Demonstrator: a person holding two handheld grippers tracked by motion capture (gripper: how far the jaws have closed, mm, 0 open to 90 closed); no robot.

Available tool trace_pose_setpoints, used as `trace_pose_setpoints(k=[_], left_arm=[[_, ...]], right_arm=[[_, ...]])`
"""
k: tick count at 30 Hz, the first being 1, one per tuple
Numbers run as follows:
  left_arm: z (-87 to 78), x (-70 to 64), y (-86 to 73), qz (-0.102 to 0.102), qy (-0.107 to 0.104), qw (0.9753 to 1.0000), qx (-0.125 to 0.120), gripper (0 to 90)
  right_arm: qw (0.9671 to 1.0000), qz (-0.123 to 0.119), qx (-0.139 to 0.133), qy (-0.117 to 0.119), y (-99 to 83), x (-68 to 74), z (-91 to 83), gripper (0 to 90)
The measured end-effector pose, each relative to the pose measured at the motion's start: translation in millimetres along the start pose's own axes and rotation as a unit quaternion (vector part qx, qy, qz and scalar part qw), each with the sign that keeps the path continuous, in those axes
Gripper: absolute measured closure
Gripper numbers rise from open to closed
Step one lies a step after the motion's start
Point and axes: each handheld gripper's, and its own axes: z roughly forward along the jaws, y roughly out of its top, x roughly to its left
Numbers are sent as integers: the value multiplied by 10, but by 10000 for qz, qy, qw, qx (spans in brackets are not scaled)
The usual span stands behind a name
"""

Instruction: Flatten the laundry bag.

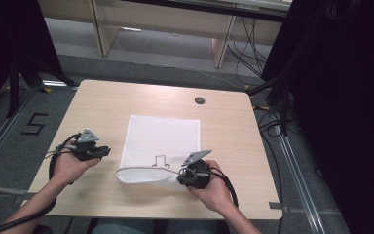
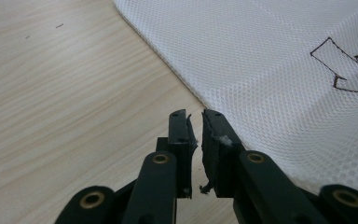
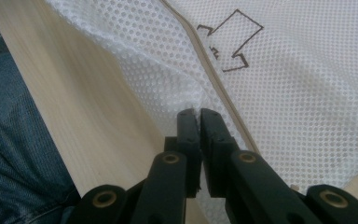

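White mesh bag (image 1: 161, 146) lying flat mid-desk, nearer the front edge than the far one, its near rim lifted and folded back toward the front edge. Brown outline drawing (image 1: 161, 161) on the mesh too small to read from above; cut off at the frame edge in the left gripper view. Right gripper (image 1: 184, 178) pinched shut on the bag's near hem, mesh bunched between the jaws (image 3: 196, 112). Left gripper (image 1: 105, 151) resting over bare desk (image 1: 102, 107) just beside the bag's left edge, jaws nearly closed with a thin gap, empty, worn pads (image 2: 212, 140) fraying.
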Motion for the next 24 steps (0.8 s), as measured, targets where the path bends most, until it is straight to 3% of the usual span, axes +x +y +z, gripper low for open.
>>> trace_pose_setpoints(k=[4, 7, 11, 12, 13, 14, 17, 18, 19, 24], left_arm=[[-8, -1, 5, 146, -40, 9999, 78, 806], [-12, -4, 7, 186, -17, 9998, 89, 806], [10, -36, 4, 14, -14, 10000, -55, 805], [-9, -17, 7, 173, -32, 9998, 80, 805], [-9, -17, 7, 173, -32, 9998, 80, 805], [5, -33, 6, 87, -16, 10000, -23, 804], [9, -39, 8, 60, -53, 10000, -23, 804], [-4, -28, 12, 202, -33, 9998, 61, 804], [0, -34, 11, 171, -35, 9998, 44, 804], [4, -44, 13, 173, -28, 9998, 32, 803]], right_arm=[[9999, -121, 93, 7, -12, -8, 28, 879], [9999, -40, 151, 28, -23, -1, 43, 878], [9997, -47, 230, 40, -37, -5, 79, 878], [9997, -126, 203, 41, -38, -12, 89, 878], [9997, -11, 256, 32, -42, 2, 86, 878], [9996, 6, 271, 32, -44, 6, 91, 878], [9995, 4, 309, 66, -53, 16, 114, 877], [9994, -80, 315, 76, -55, 8, 120, 877], [9994, 27, 340, 56, -62, 22, 125, 877], [9992, -5, 392, 92, -71, 24, 140, 877]])
